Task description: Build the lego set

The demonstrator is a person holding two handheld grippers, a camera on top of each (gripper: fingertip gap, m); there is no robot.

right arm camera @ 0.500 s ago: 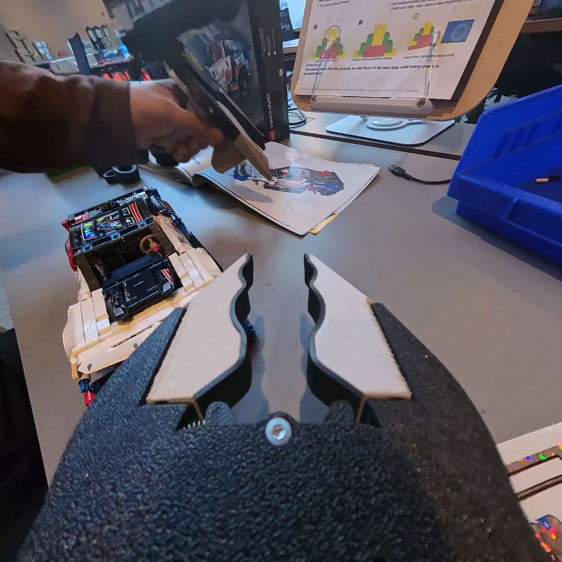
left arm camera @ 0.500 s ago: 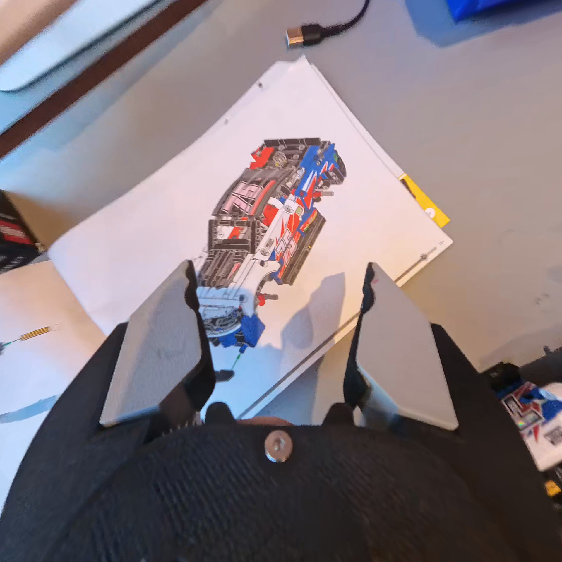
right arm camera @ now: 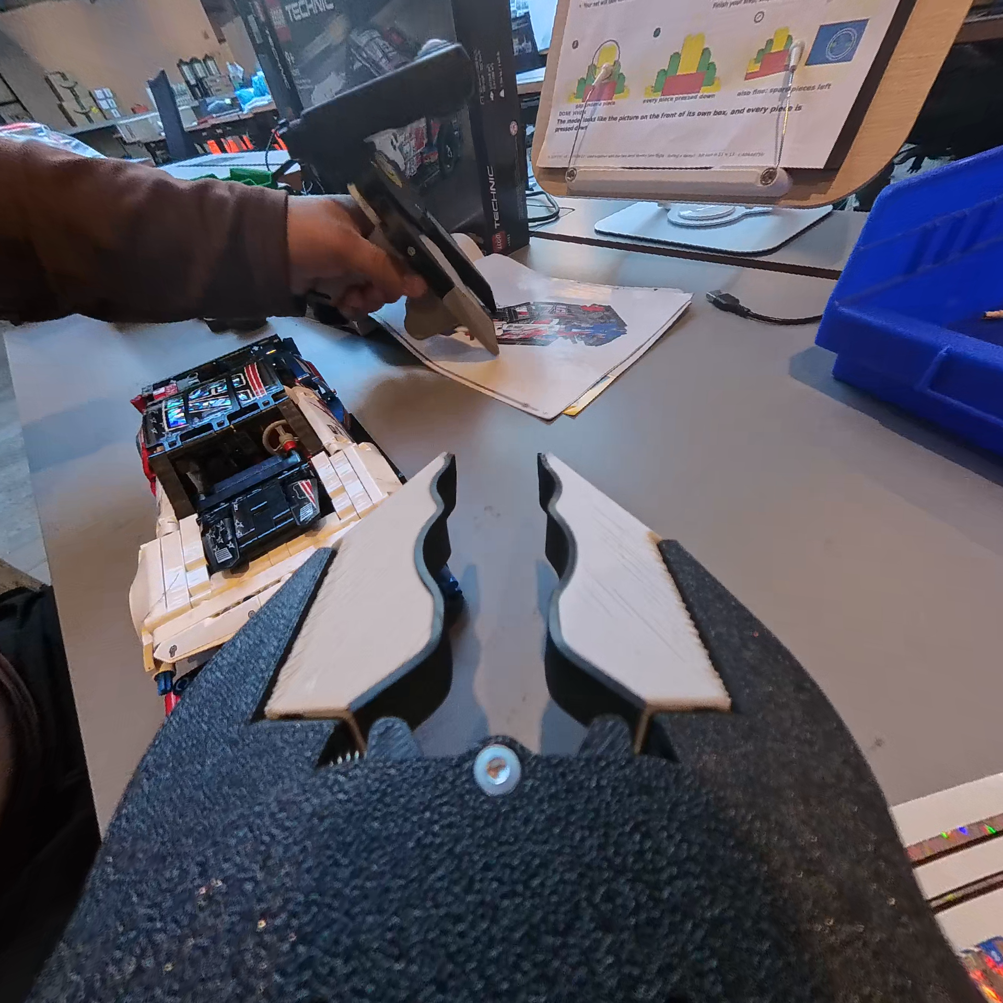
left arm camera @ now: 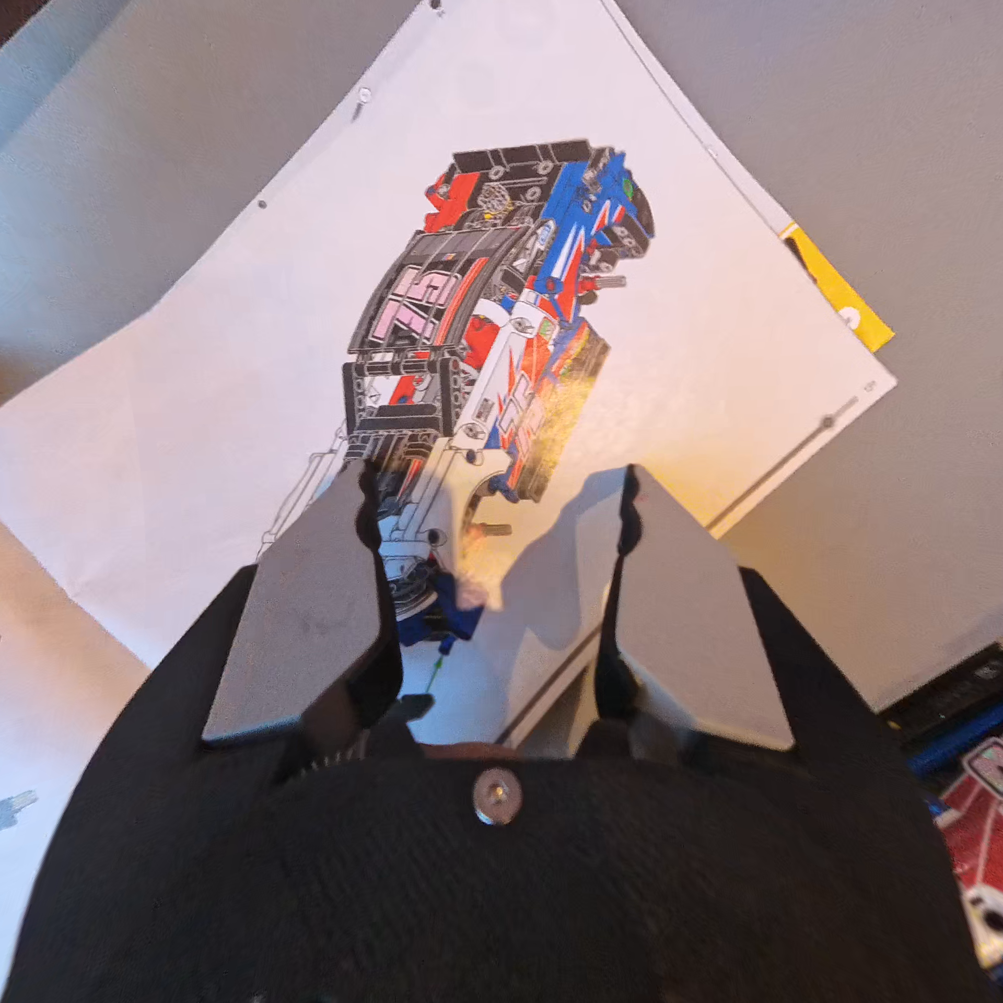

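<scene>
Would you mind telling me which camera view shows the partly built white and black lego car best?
The right wrist view: the partly built white and black lego car sits nearly whole on the grey table. The left wrist view catches only a cropped sliver at its right edge.
</scene>
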